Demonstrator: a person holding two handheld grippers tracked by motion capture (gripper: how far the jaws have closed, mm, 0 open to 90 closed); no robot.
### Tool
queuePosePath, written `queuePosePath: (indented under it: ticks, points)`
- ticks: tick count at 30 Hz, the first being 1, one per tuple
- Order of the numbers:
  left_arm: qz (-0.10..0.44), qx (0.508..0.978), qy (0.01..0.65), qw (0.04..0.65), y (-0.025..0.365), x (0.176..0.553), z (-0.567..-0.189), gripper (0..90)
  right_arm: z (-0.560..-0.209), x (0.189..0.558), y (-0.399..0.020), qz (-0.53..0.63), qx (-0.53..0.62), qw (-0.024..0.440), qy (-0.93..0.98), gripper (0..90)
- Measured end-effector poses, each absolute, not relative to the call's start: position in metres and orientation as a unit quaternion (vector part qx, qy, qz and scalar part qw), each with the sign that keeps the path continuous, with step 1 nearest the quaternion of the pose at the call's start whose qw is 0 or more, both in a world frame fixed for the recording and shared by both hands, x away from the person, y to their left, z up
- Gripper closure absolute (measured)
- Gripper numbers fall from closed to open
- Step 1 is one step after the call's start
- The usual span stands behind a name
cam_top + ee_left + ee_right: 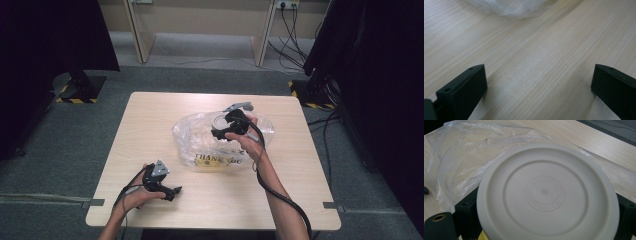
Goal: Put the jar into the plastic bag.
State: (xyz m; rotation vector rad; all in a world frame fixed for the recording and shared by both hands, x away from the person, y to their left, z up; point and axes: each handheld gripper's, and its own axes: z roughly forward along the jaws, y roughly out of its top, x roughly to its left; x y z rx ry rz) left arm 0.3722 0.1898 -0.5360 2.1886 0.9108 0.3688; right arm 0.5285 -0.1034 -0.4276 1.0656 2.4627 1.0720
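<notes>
A clear plastic bag printed "THANK you" lies crumpled at the middle of the light wooden table. My right gripper hovers over the bag's far part, shut on a white round container. In the right gripper view its embossed lid faces the camera, with a black jaw against each side of it and my right gripper above the bag. My left gripper rests on the table near the front left, open and holding nothing. The left gripper has bare wood between its jaws, and the bag's edge lies beyond.
Black stands with striped bases flank the table on the grey carpet. Cables trail at the back right, near wooden desk legs. Bare table surface lies to the left of the bag and along the front edge.
</notes>
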Motion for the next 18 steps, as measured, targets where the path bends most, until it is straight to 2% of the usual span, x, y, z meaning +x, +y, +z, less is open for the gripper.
queuePosePath:
  ticks: [18]
  points:
    - [0.143, 0.850, 0.354, 0.363, 0.190, 0.372, -0.536, 0.0, -0.452, 0.549, -0.098, 0.368, 0.372, 0.121, 0.843, 10.0]
